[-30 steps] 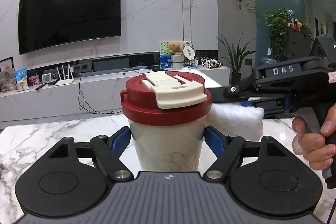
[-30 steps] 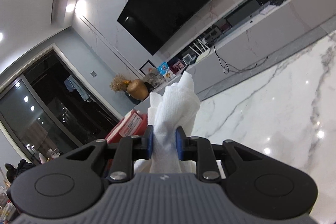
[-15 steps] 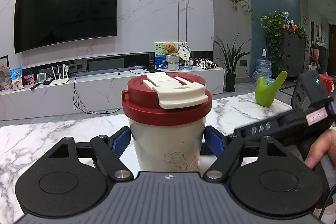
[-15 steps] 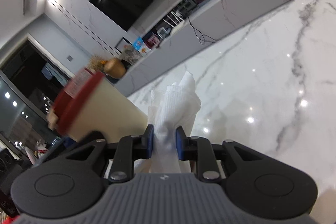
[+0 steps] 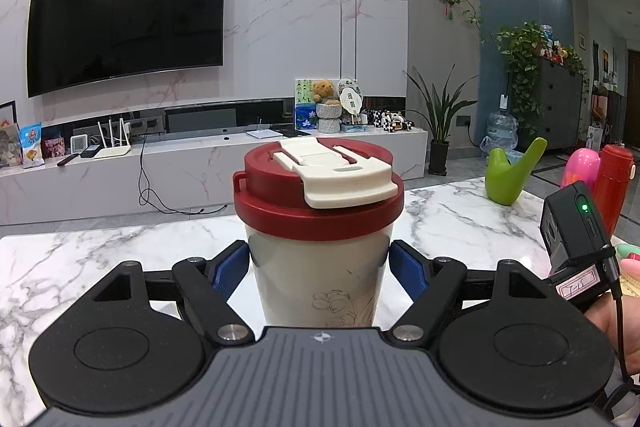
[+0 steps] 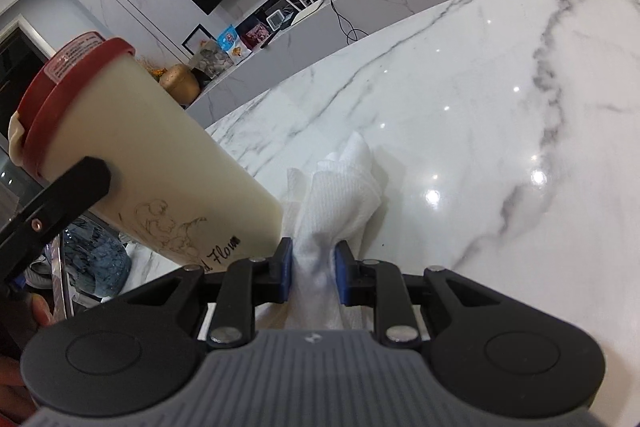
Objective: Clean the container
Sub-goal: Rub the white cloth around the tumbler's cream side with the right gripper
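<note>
Marble tabletop [image 6: 460,115] carries everything: the left gripper [image 5: 319,267] clamps the upright cup [image 5: 318,259], while the right gripper [image 6: 313,277], pinching a paper towel [image 6: 340,195], sits just beside its base.

Left wrist view: close behind cup [image 5: 320,239], level, facing the TV wall. Right wrist view: tilted down over the table [image 6: 460,115], same cup [image 6: 160,167] at left edge.
</note>
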Motion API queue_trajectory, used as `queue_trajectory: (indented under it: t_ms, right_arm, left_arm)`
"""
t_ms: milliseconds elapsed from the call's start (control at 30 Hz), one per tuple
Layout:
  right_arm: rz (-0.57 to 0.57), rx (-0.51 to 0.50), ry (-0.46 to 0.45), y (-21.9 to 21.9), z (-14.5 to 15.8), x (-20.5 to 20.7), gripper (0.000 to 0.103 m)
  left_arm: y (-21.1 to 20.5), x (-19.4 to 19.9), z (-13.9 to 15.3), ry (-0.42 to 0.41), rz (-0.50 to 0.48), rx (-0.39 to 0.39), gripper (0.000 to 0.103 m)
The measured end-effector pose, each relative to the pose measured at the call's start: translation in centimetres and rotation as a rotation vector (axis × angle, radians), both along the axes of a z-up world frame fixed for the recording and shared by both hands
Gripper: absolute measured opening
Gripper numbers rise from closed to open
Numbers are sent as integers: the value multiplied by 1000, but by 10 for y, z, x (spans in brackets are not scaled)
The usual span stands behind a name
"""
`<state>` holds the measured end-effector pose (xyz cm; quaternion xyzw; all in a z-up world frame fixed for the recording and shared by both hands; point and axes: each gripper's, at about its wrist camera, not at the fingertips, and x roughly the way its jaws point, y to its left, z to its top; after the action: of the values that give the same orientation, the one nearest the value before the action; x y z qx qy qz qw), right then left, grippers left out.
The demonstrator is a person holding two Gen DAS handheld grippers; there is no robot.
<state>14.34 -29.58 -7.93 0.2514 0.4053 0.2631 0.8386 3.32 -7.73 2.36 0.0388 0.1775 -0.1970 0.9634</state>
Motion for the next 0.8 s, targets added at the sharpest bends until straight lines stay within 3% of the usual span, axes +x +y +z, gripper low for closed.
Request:
queue_trajectory:
  t_ms: [300,800]
  right_arm:
    - [12,11,-1,4,7,-5,24]
    - [-27,323,-117,-28,41,4,24]
  left_arm:
    - [3,2,2,3,-31,12,75]
    - [17,7,3,32,-103,-3,74]
